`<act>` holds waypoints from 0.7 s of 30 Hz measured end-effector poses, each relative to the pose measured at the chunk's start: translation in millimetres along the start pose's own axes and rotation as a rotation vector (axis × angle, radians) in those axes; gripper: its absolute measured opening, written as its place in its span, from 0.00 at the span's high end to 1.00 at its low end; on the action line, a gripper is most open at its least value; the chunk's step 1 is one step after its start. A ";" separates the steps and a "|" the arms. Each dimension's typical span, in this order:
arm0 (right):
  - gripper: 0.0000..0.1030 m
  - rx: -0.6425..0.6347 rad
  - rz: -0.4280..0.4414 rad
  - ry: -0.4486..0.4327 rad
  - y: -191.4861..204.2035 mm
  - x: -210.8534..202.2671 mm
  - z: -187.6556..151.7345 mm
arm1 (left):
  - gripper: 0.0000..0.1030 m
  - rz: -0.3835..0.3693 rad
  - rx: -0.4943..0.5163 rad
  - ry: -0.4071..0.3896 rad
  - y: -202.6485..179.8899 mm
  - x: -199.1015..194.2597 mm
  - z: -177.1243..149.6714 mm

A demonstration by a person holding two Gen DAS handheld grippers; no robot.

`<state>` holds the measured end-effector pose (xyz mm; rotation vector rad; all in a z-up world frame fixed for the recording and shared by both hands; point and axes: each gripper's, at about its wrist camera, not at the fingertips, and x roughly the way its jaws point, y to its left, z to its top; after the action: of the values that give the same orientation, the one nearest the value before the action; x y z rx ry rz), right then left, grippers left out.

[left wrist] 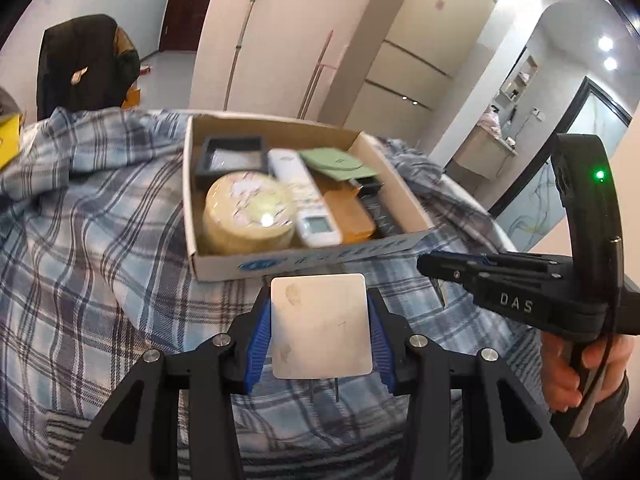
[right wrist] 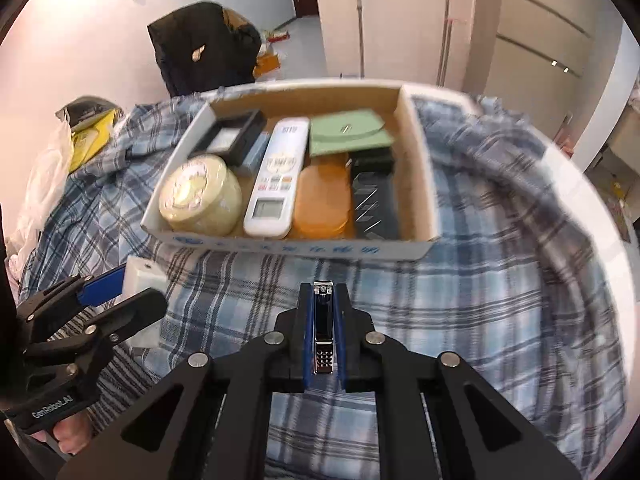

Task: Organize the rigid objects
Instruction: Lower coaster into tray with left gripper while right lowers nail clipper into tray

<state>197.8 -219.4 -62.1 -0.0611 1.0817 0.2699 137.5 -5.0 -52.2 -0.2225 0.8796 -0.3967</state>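
Ahead, cardboard box (right wrist: 420,184) holds remote (right wrist: 276,180), tin (right wrist: 200,196).

"DAS" on right hand-held gripper (left wrist: 430,270)

Contents: one box (right wrist: 224,240), one remote (right wrist: 276,178), one round tin (right wrist: 200,194), one orange case (right wrist: 322,200), one green pouch (right wrist: 348,132), one black frame (right wrist: 234,136), one charger (left wrist: 320,324), one nail clipper (right wrist: 323,328).

White square plug adapter (left wrist: 320,324), prongs toward me, clamped flat between my left fingers (left wrist: 259,330), centre frame. Chrome nail clipper (right wrist: 323,328) pinched lengthwise in my right fingers (right wrist: 307,336). Cardboard box (right wrist: 420,168), upper centre, packed: round tin (right wrist: 200,192), white remote (right wrist: 276,176), orange case (right wrist: 322,200).
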 end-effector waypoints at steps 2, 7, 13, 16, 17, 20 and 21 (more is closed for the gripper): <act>0.92 0.005 -0.024 -0.035 -4.3 -11.3 5.9 | 0.54 -0.001 0.002 -0.014 -7.3 -7.1 9.2; 0.92 0.043 -0.030 -0.131 -11.2 -28.0 37.8 | 0.54 0.046 0.022 -0.041 -26.2 -11.3 51.4; 0.92 0.152 0.049 -0.135 -26.2 -11.5 75.4 | 0.54 0.060 0.008 -0.040 -31.8 18.8 93.3; 0.92 0.158 0.044 -0.120 -30.7 1.4 88.3 | 0.54 0.109 0.051 -0.027 -36.6 39.3 101.5; 0.92 0.169 0.056 -0.118 -33.3 5.1 87.9 | 0.54 0.123 0.065 -0.017 -37.0 45.5 102.6; 0.92 0.221 0.114 -0.103 -44.9 17.5 80.8 | 0.54 0.167 0.064 0.020 -33.2 65.6 104.1; 0.92 0.241 0.114 -0.100 -48.8 21.6 77.4 | 0.54 0.173 0.065 0.037 -30.9 73.5 103.9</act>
<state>286.2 -248.5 -48.6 0.2278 1.0131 0.2410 253.3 -61.4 -28.5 -0.0787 0.9132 -0.2685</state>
